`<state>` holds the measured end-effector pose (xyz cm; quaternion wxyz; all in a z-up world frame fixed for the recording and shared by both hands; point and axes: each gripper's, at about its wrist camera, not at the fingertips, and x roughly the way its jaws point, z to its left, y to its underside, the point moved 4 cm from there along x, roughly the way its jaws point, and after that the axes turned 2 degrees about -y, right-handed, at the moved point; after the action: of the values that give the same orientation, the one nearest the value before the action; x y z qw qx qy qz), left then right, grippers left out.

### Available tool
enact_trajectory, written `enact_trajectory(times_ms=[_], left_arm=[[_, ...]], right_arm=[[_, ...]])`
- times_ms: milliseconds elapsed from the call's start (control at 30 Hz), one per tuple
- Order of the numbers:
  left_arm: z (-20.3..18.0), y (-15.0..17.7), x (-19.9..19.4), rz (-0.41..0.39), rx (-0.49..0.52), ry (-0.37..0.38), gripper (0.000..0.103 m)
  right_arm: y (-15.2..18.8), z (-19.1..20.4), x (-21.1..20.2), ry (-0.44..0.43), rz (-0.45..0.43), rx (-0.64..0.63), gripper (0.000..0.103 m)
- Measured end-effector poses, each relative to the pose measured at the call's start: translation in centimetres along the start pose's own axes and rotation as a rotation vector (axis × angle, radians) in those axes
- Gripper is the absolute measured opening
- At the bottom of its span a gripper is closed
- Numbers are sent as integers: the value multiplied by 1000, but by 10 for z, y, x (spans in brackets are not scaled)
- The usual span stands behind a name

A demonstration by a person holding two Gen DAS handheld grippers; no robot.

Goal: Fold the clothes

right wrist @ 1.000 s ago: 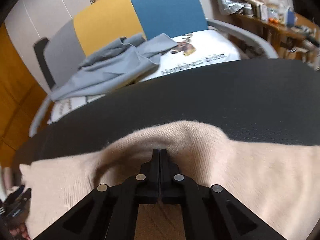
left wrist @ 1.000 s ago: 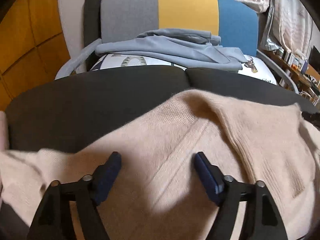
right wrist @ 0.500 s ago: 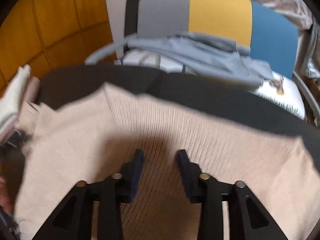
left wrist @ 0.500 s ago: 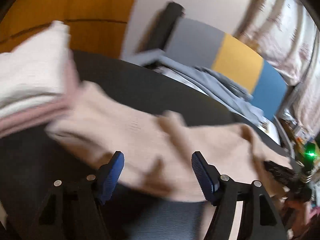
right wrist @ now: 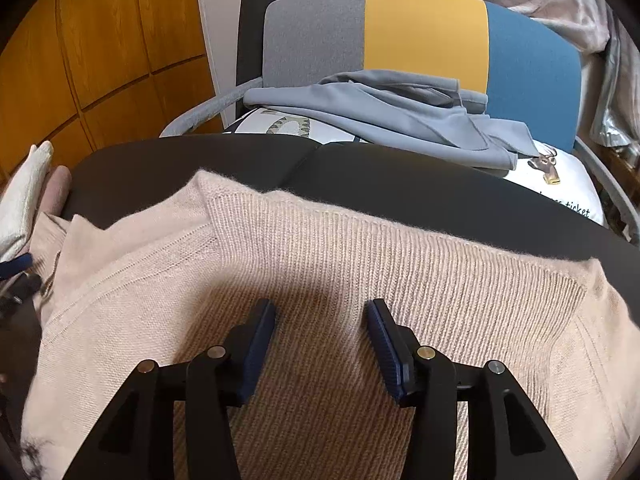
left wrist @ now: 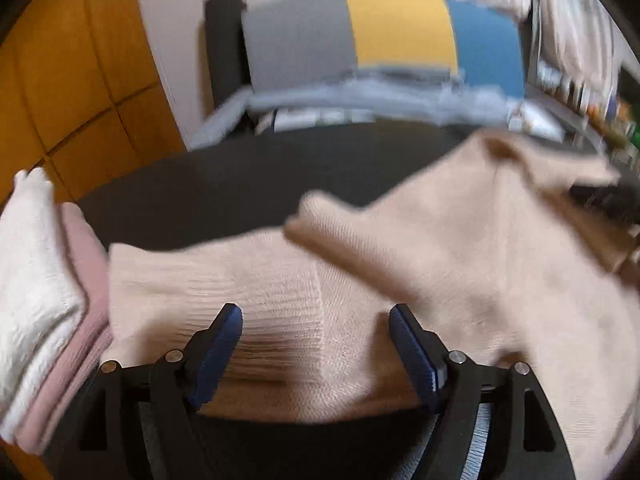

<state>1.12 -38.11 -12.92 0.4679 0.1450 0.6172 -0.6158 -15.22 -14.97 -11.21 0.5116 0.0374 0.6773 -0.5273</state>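
A beige ribbed knit sweater (right wrist: 360, 264) lies spread on the black table (right wrist: 400, 184); in the left wrist view the sweater (left wrist: 440, 248) is blurred, with a ribbed cuff end (left wrist: 224, 280) lying near the front. My right gripper (right wrist: 322, 316) hovers over the sweater's ribbed part, its jaws opening, with nothing pinched between them. My left gripper (left wrist: 314, 320) stands open just above the cuff end, holding nothing. The left gripper's blue tip (right wrist: 16, 264) shows at the far left of the right wrist view.
A stack of folded clothes, white (left wrist: 32, 280) over pink (left wrist: 84, 320), sits at the table's left edge. Behind the table a grey, yellow and blue chair (right wrist: 420, 32) carries a grey garment (right wrist: 400, 116) and a printed white shirt (right wrist: 560, 184). Orange wooden panels (right wrist: 100, 48) line the left.
My right gripper let go of the sweater fold, opened, and swung left over the cloth. My left gripper, open throughout, moved to the sweater's left end by the folded stack.
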Motion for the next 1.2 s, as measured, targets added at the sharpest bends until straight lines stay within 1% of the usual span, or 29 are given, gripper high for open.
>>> enact_trajectory(times_ms=[33,67,100,133,167,200,267,333,400,467,500,633,700,767,900,1000,1033,1100,1133,1167,1200], left_arm=[[5,-1,2,-2,-22,6,83],[13,-3,4,0,-64,15,80],[20,-2,6,11,-93,14,64],[28,-1,4,10,-119,4,27],[37,-1,2,10,-145,-7,12],[46,0,0,7,-174,-15,7],[70,1,-16,-38,-269,11,7],[100,2,-32,-79,-367,-9,6],[133,8,-48,-113,-458,1,6],[162,14,-67,-155,-525,-3,6],[171,16,-73,-167,-539,-7,6],[220,29,-109,-254,-632,-55,6],[253,38,-129,-302,-711,-101,6],[280,50,-142,-327,-775,-131,6],[322,75,-147,-314,-868,-152,6],[336,81,-137,-269,-843,-154,6],[334,76,-128,-261,-838,-152,6],[339,81,-123,-250,-834,-152,6],[340,83,-121,-245,-834,-150,6],[341,86,-120,-245,-840,-139,6],[342,88,-118,-244,-847,-128,6]], right_arm=[[0,0,0,-1,0,1,50],[0,-1,0,-2,-1,2,50],[0,0,0,-1,-1,2,50],[1,0,0,-2,-1,2,50],[1,0,-1,-2,-1,1,50],[1,0,-1,-2,-2,2,50],[1,0,-1,-5,-2,4,50],[2,0,-1,-6,-2,5,51],[2,0,-1,-8,-3,7,51],[2,0,-1,-10,-3,9,51],[2,0,-1,-10,-3,9,51],[2,0,-2,-9,-2,9,51],[2,0,-1,-9,0,9,51],[2,-1,-1,-11,2,9,52],[0,0,-1,-8,12,5,53],[-9,4,-6,20,41,-15,54],[-12,5,-8,30,51,-22,54],[-18,9,-14,44,56,-32,54],[-24,15,-28,24,0,-23,54],[-29,28,-42,-34,-49,-19,54],[-31,45,-50,-92,-60,-38,54]])
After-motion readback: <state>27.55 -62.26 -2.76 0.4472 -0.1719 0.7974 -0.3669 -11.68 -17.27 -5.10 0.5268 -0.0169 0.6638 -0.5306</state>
